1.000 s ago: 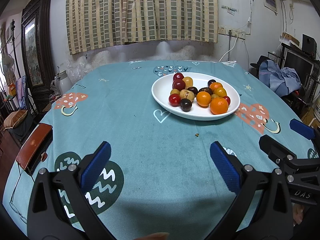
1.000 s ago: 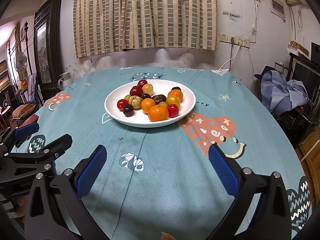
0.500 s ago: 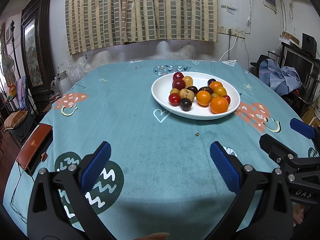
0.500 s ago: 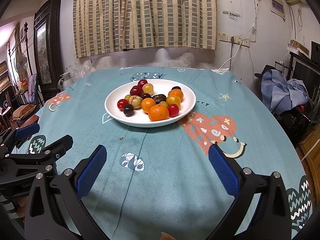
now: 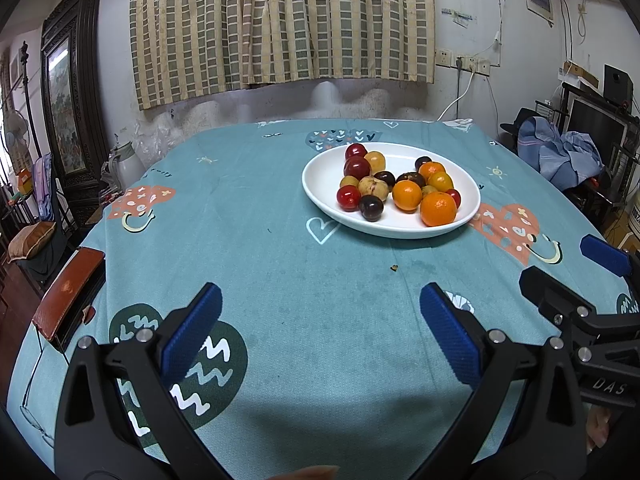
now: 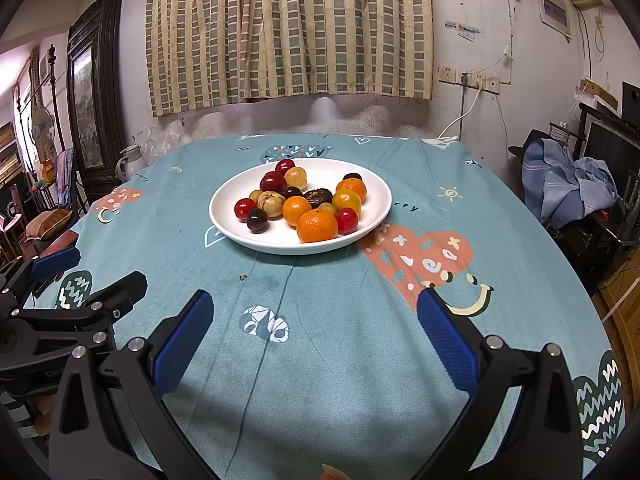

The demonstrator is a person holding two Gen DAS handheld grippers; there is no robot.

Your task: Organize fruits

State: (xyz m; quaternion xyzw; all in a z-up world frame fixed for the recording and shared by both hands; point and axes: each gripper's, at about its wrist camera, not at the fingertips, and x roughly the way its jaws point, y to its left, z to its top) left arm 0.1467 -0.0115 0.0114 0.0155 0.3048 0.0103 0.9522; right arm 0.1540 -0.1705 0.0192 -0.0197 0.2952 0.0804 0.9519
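Note:
A white oval plate [image 5: 320, 190] [image 6: 376, 196] sits past the middle of the teal tablecloth and holds several small fruits. Among them are an orange mandarin [image 5: 438, 209] [image 6: 317, 225], red cherry tomatoes [image 5: 349, 197] [image 6: 245, 208], dark plums [image 5: 371, 208] [image 6: 257, 220] and a beige longan [image 5: 373, 187] [image 6: 271, 205]. My left gripper [image 5: 320, 320] hovers open over the cloth, well short of the plate, nothing between its blue pads. My right gripper [image 6: 314, 320] is likewise open and empty, nearer the table's front. Each gripper shows at the edge of the other's view.
A small brown crumb [image 5: 394, 267] [image 6: 242, 277] lies on the cloth in front of the plate. A brown chair back [image 5: 66, 290] stands at the table's left edge. A pile of blue clothes [image 6: 568, 184] and shelves stand off to the right. A curtain hangs behind the table.

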